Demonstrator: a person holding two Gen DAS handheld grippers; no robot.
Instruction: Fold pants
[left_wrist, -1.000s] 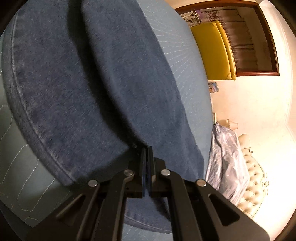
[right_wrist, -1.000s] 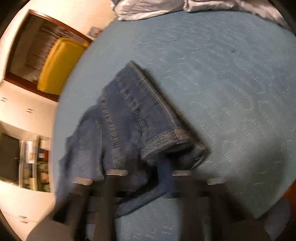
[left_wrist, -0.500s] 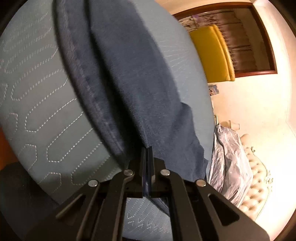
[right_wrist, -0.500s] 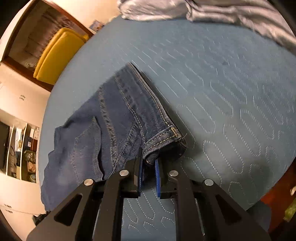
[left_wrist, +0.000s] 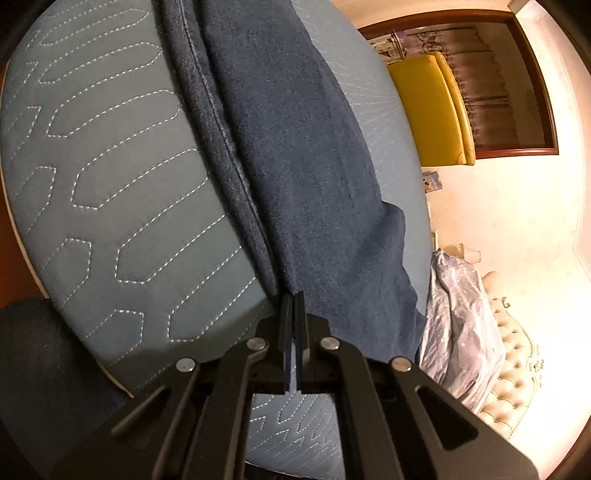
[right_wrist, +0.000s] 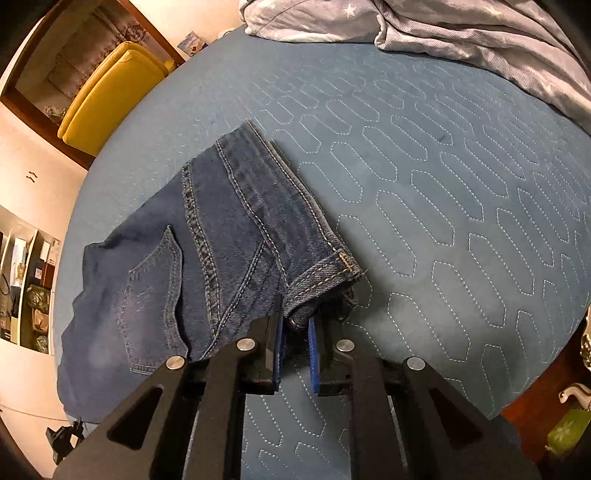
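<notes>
Left tongs (left_wrist: 293, 306) clamped on jeans (right_wrist: 207, 258); more quilted bed (left_wrist: 110, 192) now uncovered than before. Right tongs (right_wrist: 295, 332) clamp the hem fold. Jeans lie on bed; grey blanket (right_wrist: 443, 33) and yellow chair (left_wrist: 432, 110) well apart.

Both tongs (left_wrist: 293, 306) (right_wrist: 295, 325) clamped tight
</notes>
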